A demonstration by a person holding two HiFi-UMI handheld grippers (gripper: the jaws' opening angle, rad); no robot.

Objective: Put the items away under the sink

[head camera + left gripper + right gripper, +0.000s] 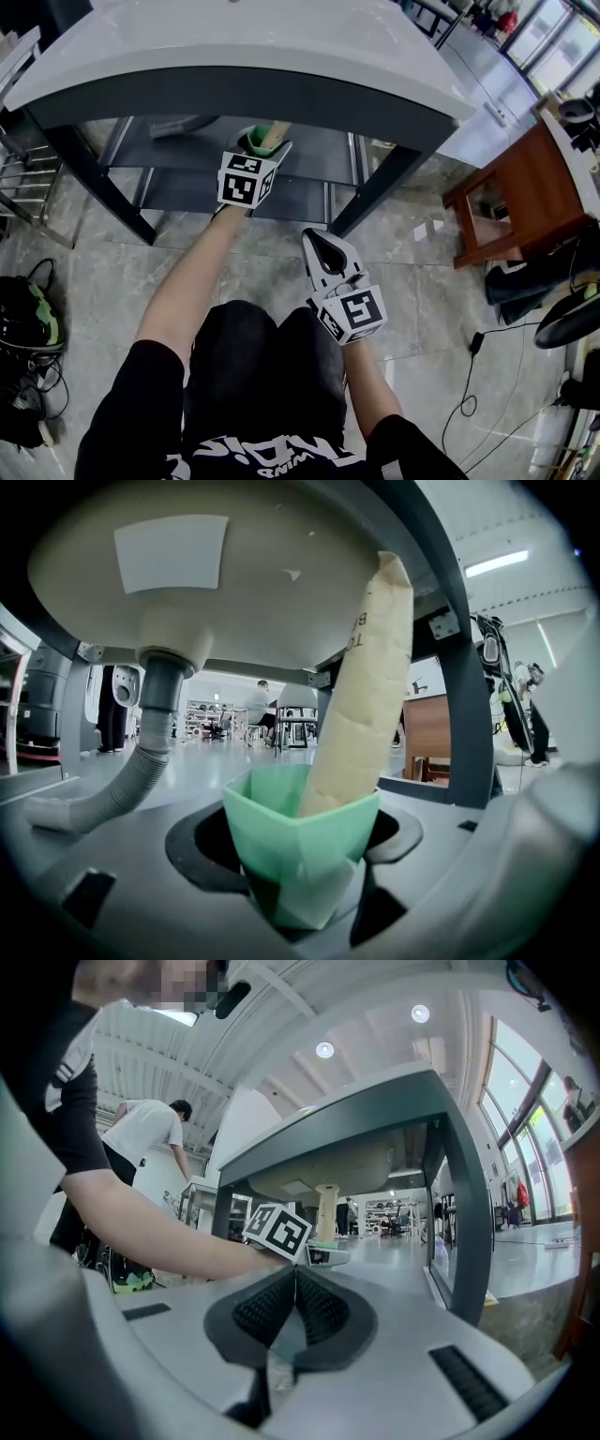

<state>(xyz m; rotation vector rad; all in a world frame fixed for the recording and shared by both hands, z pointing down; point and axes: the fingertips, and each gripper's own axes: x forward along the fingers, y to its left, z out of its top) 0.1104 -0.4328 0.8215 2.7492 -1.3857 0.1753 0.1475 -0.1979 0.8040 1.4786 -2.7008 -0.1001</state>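
My left gripper (261,142) is shut on a mint-green cup (300,841) and holds it under the sink, just above the dark lower shelf (309,155). A beige wrapped roll (366,686) stands tilted in the cup, and its top reaches up near the basin's underside (187,583). The roll (270,137) and the cup's rim (253,141) also show in the head view. My right gripper (321,246) hangs lower, over the floor in front of the sink stand, shut with nothing between its ribbed pads (323,1312). From the right gripper view the left gripper's marker cube (278,1230) and the roll (325,1211) are visible.
A grey ribbed drain hose (122,780) runs down left from the basin. Dark legs of the sink stand (375,192) flank the shelf. A wooden stool (511,192) stands at the right, cables (473,375) lie on the floor, and a black bag (28,319) sits at the left.
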